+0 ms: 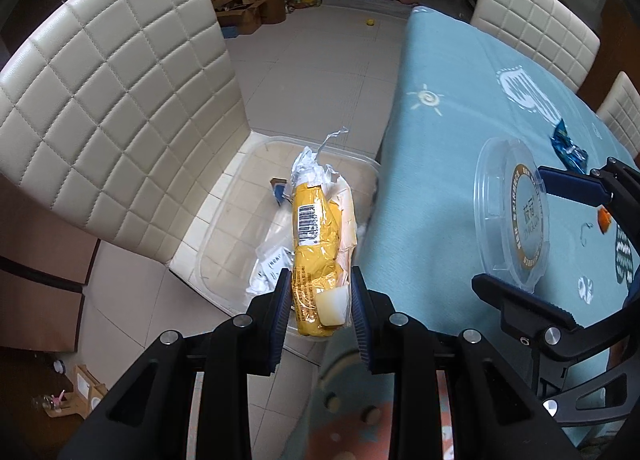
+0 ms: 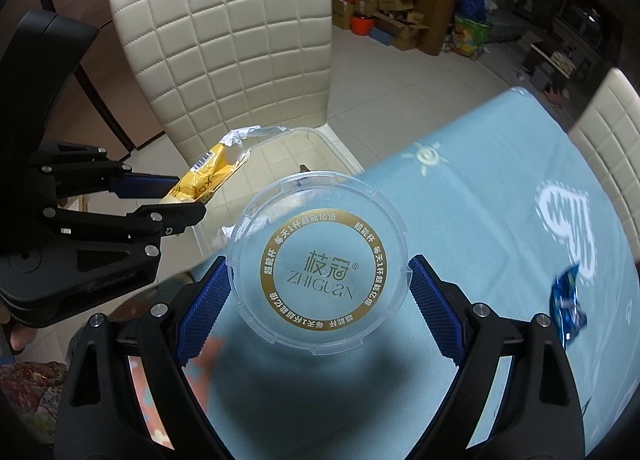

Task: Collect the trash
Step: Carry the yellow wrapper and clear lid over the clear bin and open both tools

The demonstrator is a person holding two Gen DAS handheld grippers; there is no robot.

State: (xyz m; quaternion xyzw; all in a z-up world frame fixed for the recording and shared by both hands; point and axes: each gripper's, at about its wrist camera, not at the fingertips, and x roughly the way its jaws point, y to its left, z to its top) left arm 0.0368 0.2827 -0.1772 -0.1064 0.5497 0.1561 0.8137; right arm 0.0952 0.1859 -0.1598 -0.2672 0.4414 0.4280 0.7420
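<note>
Gripping a yellow wrapper [image 1: 316, 244], left tongs [image 1: 320, 300] hang over the clear bin [image 1: 224, 244]; right tongs [image 2: 318, 284] clamp a clear lid [image 2: 320, 260] above the desk [image 2: 480, 200].

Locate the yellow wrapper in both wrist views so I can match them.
Left wrist view: yellow wrapper low centre, clamped in the left claw, above the clear plastic bin on the chair seat.
Right wrist view: yellow wrapper left of centre, in the left claw entering from the left edge.
Shared landmark: the clear round lid with the gold ring, held over the blue tablecloth.
</note>
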